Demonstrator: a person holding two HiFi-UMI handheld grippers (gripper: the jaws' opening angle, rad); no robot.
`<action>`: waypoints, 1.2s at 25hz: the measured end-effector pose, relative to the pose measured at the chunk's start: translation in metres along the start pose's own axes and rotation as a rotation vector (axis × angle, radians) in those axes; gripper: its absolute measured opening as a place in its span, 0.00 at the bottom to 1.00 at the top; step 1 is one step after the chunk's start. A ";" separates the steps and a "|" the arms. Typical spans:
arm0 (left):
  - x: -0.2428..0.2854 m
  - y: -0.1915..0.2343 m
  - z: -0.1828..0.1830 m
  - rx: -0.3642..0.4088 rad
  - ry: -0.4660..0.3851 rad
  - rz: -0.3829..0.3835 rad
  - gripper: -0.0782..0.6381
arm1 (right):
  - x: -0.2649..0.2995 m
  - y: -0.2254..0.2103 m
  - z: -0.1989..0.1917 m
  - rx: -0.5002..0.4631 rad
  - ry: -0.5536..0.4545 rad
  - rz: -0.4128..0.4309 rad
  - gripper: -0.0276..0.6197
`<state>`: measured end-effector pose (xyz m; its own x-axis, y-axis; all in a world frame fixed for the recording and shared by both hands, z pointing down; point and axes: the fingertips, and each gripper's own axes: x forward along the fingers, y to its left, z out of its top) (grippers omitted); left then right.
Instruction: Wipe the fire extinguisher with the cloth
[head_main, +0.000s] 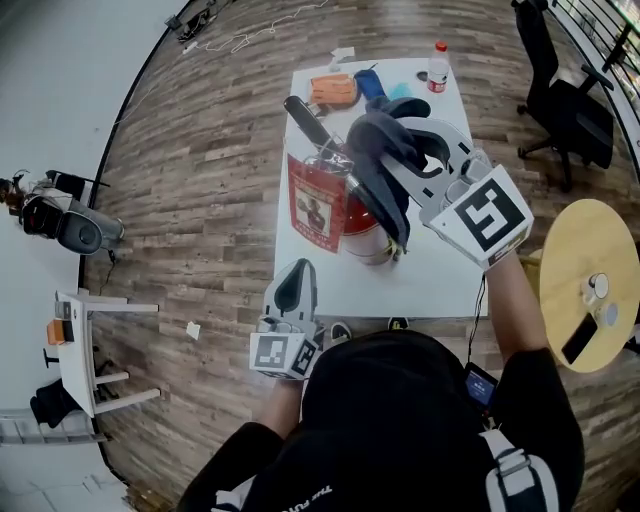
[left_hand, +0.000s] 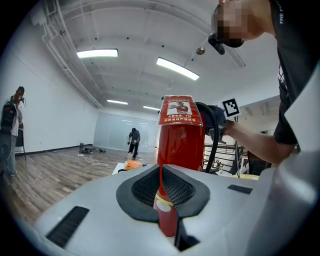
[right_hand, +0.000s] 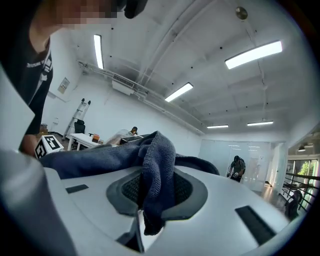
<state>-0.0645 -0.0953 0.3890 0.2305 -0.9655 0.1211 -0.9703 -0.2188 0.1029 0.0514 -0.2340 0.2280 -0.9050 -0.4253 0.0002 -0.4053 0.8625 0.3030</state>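
The red fire extinguisher (head_main: 358, 218) stands upright on the white rectangular table (head_main: 420, 280), near the middle of its front half, with a red printed tag (head_main: 317, 205) hanging on its left side and its black lever handle (head_main: 305, 118) sticking out towards the far left.

In my right gripper (head_main: 415, 160) I have the dark blue terry cloth (head_main: 385, 160). My fingers there are closed on it: in the right gripper view a fold of the cloth (right_hand: 100, 155) is pinched between the two black pads (right_hand: 192, 192), with a short end hanging below them and the rest draped back over the top of the jaws. From the head view the cloth hangs over the extinguisher's top and its right side; I cannot tell whether it presses on the cylinder.

My left gripper (head_main: 297, 275) is at the table's front edge, well apart from the extinguisher and pointing towards it. Its fingers (left_hand: 140, 192) are together with nothing gripped between them; in the left gripper view only a thin slit shows between the pads, and the red cylinder (left_hand: 181, 135) stands straight ahead beyond them.

At the table's far end lie an orange object (head_main: 333, 90) and a small bottle with a red cap (head_main: 437, 68).
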 end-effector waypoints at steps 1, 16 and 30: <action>0.001 -0.002 -0.001 -0.002 0.005 -0.005 0.15 | -0.010 0.006 0.000 0.005 -0.017 -0.003 0.16; 0.016 -0.023 -0.004 -0.012 0.013 -0.073 0.15 | 0.021 -0.018 -0.021 -0.046 0.087 0.050 0.16; 0.008 -0.018 -0.007 -0.001 0.015 -0.038 0.15 | 0.043 0.008 -0.153 0.132 0.290 0.198 0.15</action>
<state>-0.0450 -0.0978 0.3951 0.2683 -0.9542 0.1323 -0.9608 -0.2550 0.1090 0.0290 -0.2866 0.3759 -0.9010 -0.2904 0.3222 -0.2564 0.9557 0.1443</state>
